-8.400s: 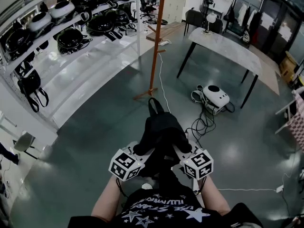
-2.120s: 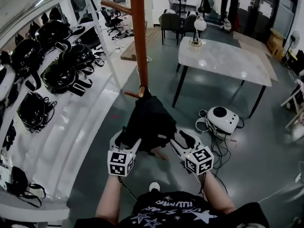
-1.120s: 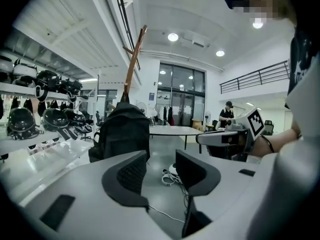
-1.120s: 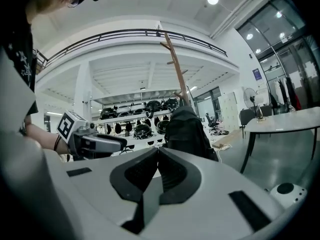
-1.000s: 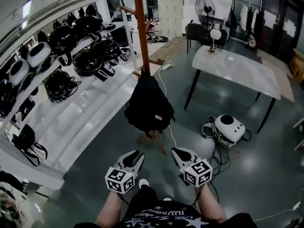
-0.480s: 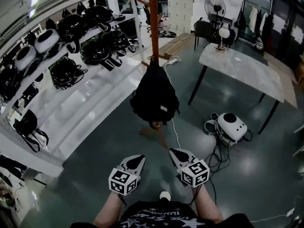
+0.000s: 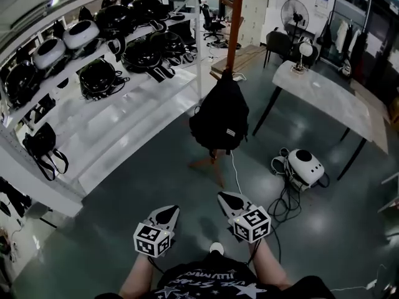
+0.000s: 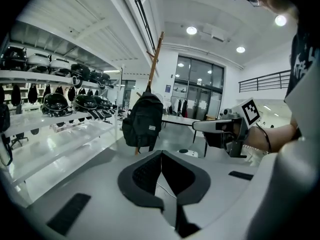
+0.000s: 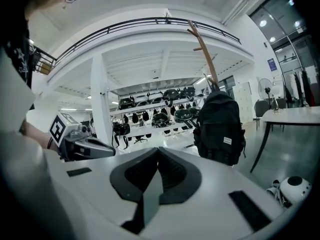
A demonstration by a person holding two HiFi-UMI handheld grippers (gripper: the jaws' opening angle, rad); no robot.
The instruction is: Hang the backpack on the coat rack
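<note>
Facing the long white shelf [image 7: 124,111] of helmets [image 7: 142,53] on my left, I had the wooden coat rack [image 7: 235,23] ahead. The black backpack [image 7: 221,117] hung from a low peg against its pole, clear of the floor. My left gripper [image 7: 170,210] and right gripper [image 7: 225,198] sat well short of it, both with jaws pressed together and nothing between them.

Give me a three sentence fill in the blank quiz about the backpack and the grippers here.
1. The black backpack hangs on the coat rack, held by ____ gripper.
2. The left gripper and right gripper both have jaws ____.
3. In the head view, the white table stands to the backpack's ____.
Missing words: neither; shut; right.
</note>
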